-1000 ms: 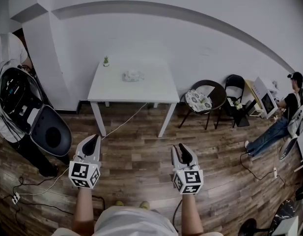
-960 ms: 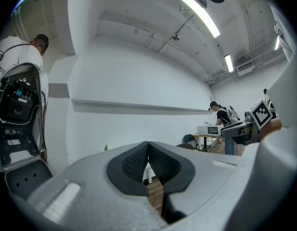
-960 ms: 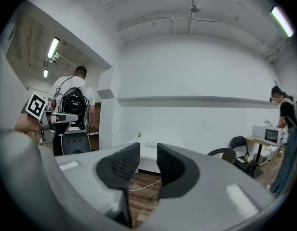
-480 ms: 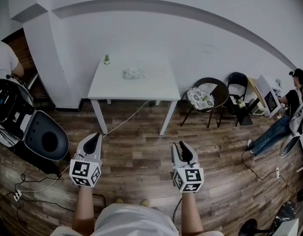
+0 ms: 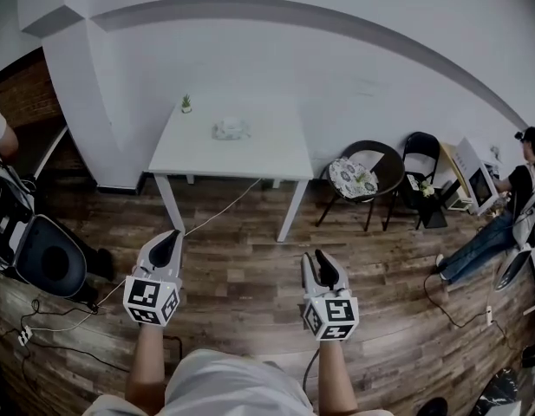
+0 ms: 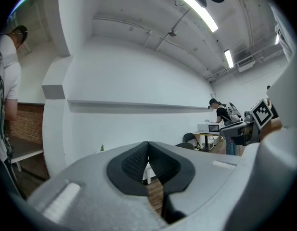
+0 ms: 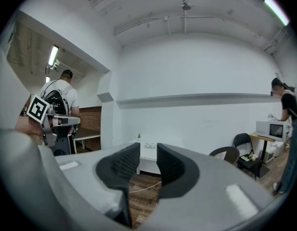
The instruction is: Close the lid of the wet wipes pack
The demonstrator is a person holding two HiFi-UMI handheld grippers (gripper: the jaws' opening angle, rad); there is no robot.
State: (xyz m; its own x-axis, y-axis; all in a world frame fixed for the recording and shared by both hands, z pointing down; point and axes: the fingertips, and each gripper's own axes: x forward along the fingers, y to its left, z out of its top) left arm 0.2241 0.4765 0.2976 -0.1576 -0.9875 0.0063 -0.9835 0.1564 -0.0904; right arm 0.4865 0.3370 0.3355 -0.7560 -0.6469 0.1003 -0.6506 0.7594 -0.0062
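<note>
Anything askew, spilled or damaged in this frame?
Nothing stands out. The wipes pack sits on the table, the plant stands upright at its corner, and only a cable trails loose over the floor.

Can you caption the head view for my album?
Grey left gripper shut, grey right gripper open, facing a white square table with a pale wipes pack.
</note>
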